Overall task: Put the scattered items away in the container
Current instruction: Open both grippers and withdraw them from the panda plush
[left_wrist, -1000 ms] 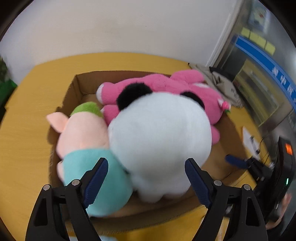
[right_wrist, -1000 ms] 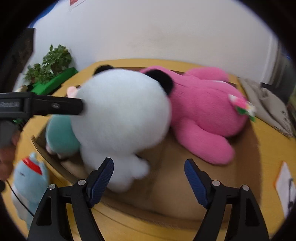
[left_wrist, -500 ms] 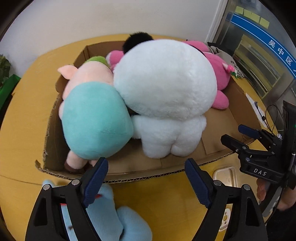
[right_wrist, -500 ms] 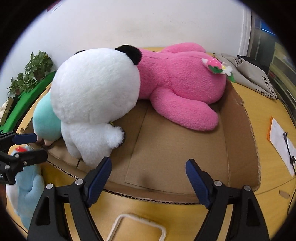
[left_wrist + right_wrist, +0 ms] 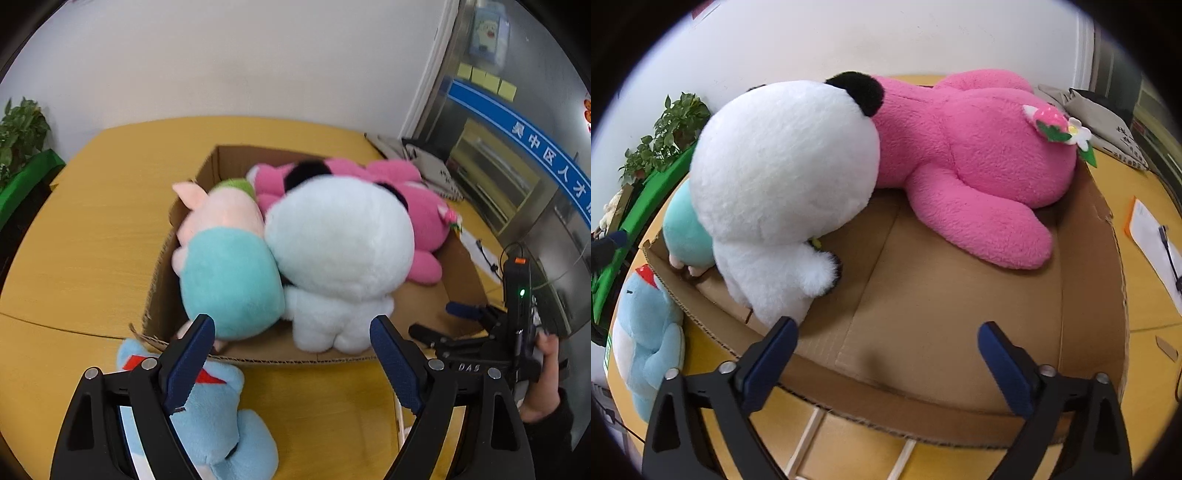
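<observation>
A cardboard box (image 5: 295, 358) on the yellow table holds a white panda plush (image 5: 340, 251), a teal-and-pink pig plush (image 5: 229, 280) and a pink plush (image 5: 424, 221). A light blue plush (image 5: 210, 413) lies on the table outside the box's near wall, under my left gripper (image 5: 291, 354), which is open and empty. My right gripper (image 5: 886, 343) hovers over the box's front edge; its jaws are opening with nothing between them. From this side the panda (image 5: 783, 166), the pink plush (image 5: 979, 166) and the blue plush (image 5: 646, 332) show too.
A potted plant (image 5: 22, 129) on a green stand is at the far left. A grey bag (image 5: 1100, 122) and a paper with a cable (image 5: 1152, 236) lie right of the box. A person's hand (image 5: 546, 354) holds the right gripper. A pale frame (image 5: 812, 443) lies on the table.
Both grippers have drawn back from the panda, which stays in the box. The blue plush has come into the left view. The right jaws have spread wider.
</observation>
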The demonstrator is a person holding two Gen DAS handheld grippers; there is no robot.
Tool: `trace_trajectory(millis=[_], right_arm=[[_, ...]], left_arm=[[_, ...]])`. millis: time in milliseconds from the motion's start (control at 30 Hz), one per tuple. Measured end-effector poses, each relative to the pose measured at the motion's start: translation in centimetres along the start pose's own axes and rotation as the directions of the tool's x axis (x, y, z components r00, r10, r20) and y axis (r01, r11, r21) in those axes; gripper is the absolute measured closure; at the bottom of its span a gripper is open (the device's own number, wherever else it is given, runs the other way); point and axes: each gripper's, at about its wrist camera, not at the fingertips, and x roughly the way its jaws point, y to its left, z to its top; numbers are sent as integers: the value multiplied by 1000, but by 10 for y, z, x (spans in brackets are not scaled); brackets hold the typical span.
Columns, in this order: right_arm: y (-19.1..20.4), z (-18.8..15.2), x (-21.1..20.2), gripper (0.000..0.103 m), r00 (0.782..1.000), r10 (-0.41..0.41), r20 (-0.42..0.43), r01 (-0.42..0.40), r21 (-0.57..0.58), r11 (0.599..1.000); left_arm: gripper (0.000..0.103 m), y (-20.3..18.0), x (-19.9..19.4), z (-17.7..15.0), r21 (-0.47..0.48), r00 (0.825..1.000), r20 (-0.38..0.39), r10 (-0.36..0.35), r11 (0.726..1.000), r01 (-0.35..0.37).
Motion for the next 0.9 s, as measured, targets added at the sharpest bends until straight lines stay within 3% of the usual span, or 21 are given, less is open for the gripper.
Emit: trace_trajectory(millis=[133, 200, 400, 667, 900], right_arm=[[11, -4, -18, 2, 995, -60, 75, 61, -10, 998], [20, -3, -34, 2, 988, -56, 145, 56, 7, 998], [43, -5, -76, 2, 953, -90, 289, 93, 1, 996], [47, -13, -93, 2, 935, -134, 330, 151, -25, 988], [45, -16, -94, 2, 934, -146, 325, 162, -21, 987]], left_arm=[[1, -8, -16, -3, 18, 993, 78, 88, 996, -89], [0, -14, -22, -4, 21, 989, 101, 113, 993, -115], [0, -28, -38, -10, 41, 983, 138, 120, 991, -127], [0, -44, -41, -14, 69, 983, 148, 106, 991, -117], [0, -47, -36, -18, 66, 987, 130, 94, 992, -104]])
